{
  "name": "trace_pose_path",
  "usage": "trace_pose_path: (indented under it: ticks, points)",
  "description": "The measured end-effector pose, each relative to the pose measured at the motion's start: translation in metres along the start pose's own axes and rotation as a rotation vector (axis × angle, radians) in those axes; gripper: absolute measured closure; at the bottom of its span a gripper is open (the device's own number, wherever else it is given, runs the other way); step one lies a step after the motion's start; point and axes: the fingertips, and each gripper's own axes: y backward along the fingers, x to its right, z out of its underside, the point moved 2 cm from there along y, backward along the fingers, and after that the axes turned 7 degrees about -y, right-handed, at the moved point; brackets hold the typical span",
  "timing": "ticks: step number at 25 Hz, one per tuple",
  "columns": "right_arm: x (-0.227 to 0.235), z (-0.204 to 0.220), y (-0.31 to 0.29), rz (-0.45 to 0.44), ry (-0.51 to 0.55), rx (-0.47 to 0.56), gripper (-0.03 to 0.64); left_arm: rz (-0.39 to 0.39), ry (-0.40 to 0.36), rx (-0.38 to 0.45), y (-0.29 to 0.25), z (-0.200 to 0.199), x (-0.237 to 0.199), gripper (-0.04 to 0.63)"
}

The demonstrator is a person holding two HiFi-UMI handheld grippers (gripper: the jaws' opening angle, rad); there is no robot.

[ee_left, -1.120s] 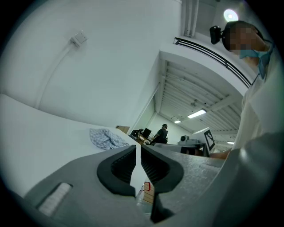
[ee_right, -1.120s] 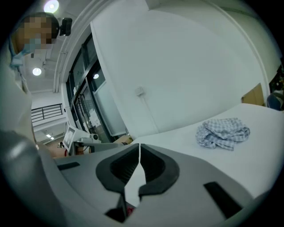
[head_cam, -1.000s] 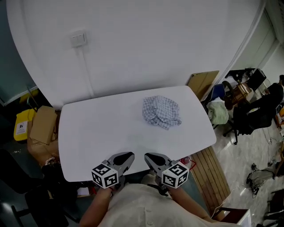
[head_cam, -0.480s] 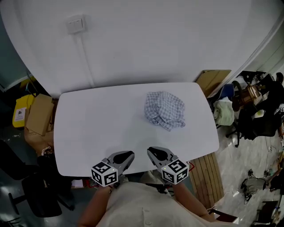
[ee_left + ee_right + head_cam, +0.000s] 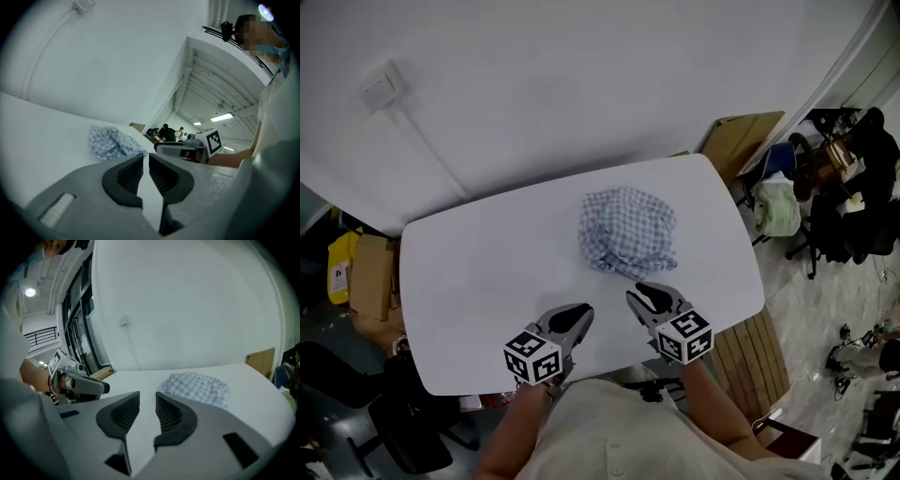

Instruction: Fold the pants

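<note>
The reach for the garment is being judged as the step in hand, with no fold yet made. The pants (image 5: 626, 232) are lying in a crumpled checked heap on the white worktop (image 5: 478, 272), a little toward 1 o'clock from its middle, and are being held by neither claw. The next move is being judged to call for the heap to be gripped at two separated edges, lifted or dragged apart, and spread flat before any folding. For that, the left claw would first have to be opened.

The left claw (image 5: 572, 317) is being held over the near part of the worktop, at about 7 o'clock from the pants and clearly apart from them. It is being pointed slightly downward toward 1 o'clock. Its jaws are being kept pressed together, with nothing between them.

The right claw (image 5: 645, 296) is being held at about 6 o'clock from the pants, just short of their near edge, and no contact is being shown. It is being pointed downward toward 11 o'clock. Its jaws have just been opening and are standing partly apart, with only bare worktop showing between them.
</note>
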Motion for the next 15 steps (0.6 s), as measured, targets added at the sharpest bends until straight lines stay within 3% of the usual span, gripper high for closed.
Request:
trace_pose_path:
  ticks: [8,15]
  points:
    - [0.093,0.002,0.02,0.108,-0.05,-0.018,0.489,0.065,-0.028,-0.103,-0.085,-0.007,0.015,0.566]
    - [0.147,0.011,0.023,0.154,-0.019,-0.086,0.481,0.104,-0.021,-0.202,-0.162,0.006,0.036,0.514]
